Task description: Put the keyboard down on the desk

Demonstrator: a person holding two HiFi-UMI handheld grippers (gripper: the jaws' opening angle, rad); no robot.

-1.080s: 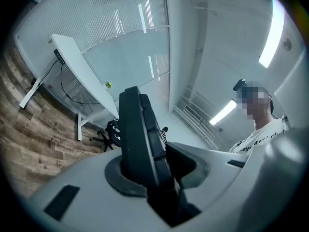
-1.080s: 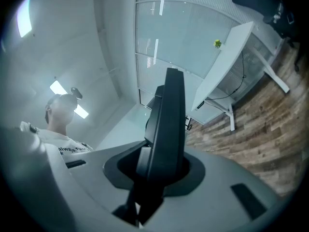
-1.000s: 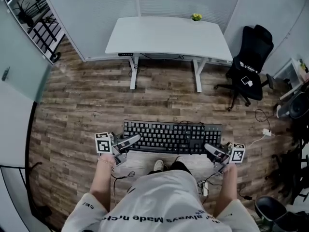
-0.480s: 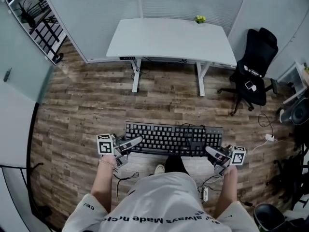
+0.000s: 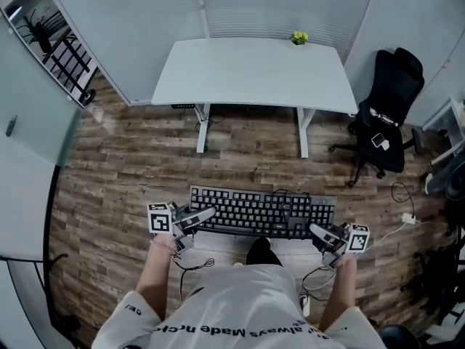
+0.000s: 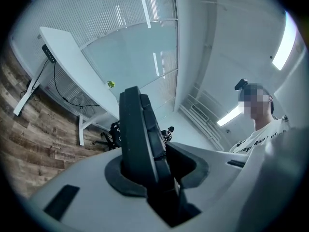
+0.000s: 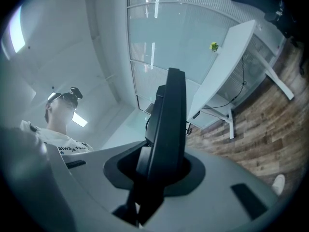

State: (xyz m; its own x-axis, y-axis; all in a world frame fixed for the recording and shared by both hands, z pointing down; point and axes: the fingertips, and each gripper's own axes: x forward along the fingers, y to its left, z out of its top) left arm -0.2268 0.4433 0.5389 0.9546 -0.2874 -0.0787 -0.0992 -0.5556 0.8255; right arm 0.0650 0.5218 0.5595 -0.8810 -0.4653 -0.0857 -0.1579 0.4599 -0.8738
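a: start with the big stuff. what does the head view give you?

b: a wood-plank floor (image 5: 131,166), and a white desk (image 5: 254,71) by the far wall, well apart from the person. a black office chair (image 5: 389,115) stands to the desk's right. neither gripper view shows that chair clearly.

a: and the keyboard?

b: the black keyboard (image 5: 261,211) is not on the desk. it hangs level over the floor, just in front of the person's white shirt (image 5: 240,304), held at both ends. only the head view shows it whole, keys up.

a: what do the gripper views add?

b: the grip itself. in the left gripper view the keyboard's end (image 6: 140,134) shows edge-on, wedged between the two jaws, which are clamped on it. the right gripper view shows the same at the other end (image 7: 169,124): a thin black slab pinched between closed-down jaws.

a: from above, where are the grippers?

b: the left gripper (image 5: 197,215) is at the keyboard's near left corner, the right gripper (image 5: 323,233) at its near right corner, each with its marker cube outboard.

a: anything small?

b: a little yellow-green thing (image 5: 298,38) sits at the desk's far edge, toward its right. both gripper views catch it too, as a speck (image 6: 111,84) (image 7: 213,46). i can't tell what it is.
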